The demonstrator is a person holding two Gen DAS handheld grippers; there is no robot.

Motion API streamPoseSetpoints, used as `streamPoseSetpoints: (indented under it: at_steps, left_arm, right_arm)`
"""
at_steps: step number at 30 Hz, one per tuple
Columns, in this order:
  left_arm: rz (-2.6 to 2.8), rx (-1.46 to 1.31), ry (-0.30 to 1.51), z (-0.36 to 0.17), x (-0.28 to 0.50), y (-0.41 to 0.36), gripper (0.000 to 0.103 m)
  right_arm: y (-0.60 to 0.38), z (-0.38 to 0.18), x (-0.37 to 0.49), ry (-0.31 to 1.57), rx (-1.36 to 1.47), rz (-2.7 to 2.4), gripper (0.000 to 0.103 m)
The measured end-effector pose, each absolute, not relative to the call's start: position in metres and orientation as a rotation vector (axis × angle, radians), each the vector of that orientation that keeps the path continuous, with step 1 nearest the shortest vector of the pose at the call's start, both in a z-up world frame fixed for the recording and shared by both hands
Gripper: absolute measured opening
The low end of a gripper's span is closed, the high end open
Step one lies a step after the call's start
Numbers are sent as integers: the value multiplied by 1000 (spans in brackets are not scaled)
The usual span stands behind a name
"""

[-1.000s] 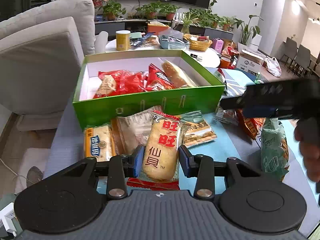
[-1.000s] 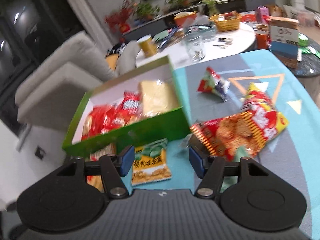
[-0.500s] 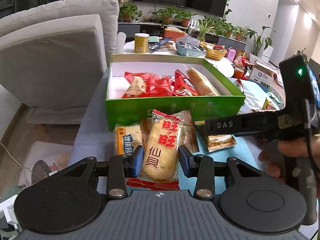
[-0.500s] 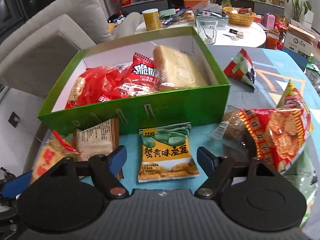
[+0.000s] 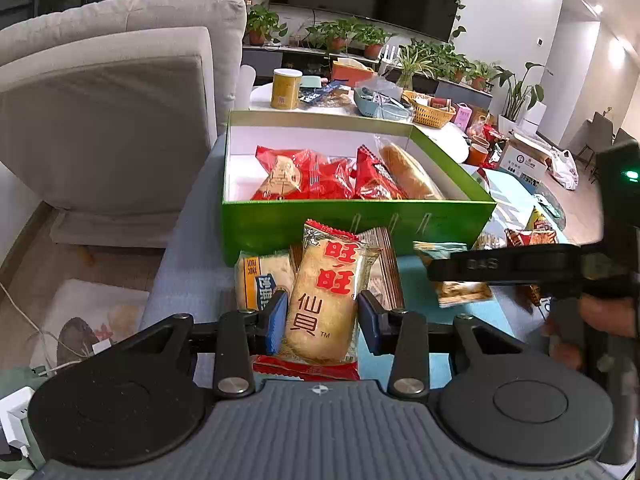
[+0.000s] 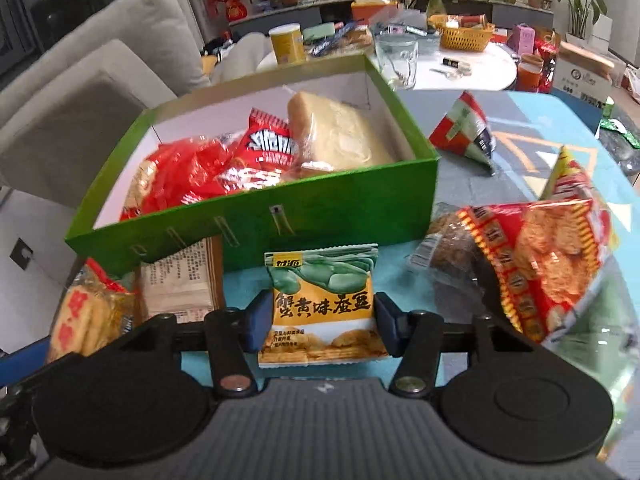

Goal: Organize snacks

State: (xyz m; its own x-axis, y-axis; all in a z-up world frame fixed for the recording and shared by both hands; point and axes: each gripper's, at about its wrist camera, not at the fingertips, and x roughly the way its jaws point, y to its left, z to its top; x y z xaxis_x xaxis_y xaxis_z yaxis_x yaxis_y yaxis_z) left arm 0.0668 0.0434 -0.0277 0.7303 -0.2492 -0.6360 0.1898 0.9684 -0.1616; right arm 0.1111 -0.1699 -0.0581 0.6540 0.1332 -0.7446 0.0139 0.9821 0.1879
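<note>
My left gripper (image 5: 322, 316) is shut on a clear rice cracker packet (image 5: 328, 280) with red characters, held upright just before the green box (image 5: 360, 220). That packet also shows at the left edge of the right wrist view (image 6: 88, 316). My right gripper (image 6: 320, 322) straddles a yellow-and-green bean snack packet (image 6: 322, 304) lying flat on the teal tablecloth. Its jaws are closing, and the blue pads stand at the packet's two edges without creasing it. The green box (image 6: 280, 216) holds red packets (image 6: 200, 172) and a wrapped bread (image 6: 336, 132).
A brown printed packet (image 6: 180, 284) and a blue-labelled cake (image 5: 260, 280) lie against the box front. A red cracker bag (image 6: 540, 264) lies right of my right gripper, a triangular pack (image 6: 464, 132) beyond. A grey sofa (image 5: 120, 100) stands left, a cluttered white table (image 6: 460, 68) behind.
My right gripper came down and in over the bean packet, its jaws widening and then narrowing around it. The left gripper kept its hold on the rice cracker packet and shifted a little sideways.
</note>
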Motion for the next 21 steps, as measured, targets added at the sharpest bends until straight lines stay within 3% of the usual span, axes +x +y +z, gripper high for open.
streamPoseSetpoints:
  at_steps: [21]
  left_arm:
    - [-194, -98, 596, 19, 114, 44, 36]
  right_arm:
    - [-146, 19, 120, 661, 224, 230, 59]
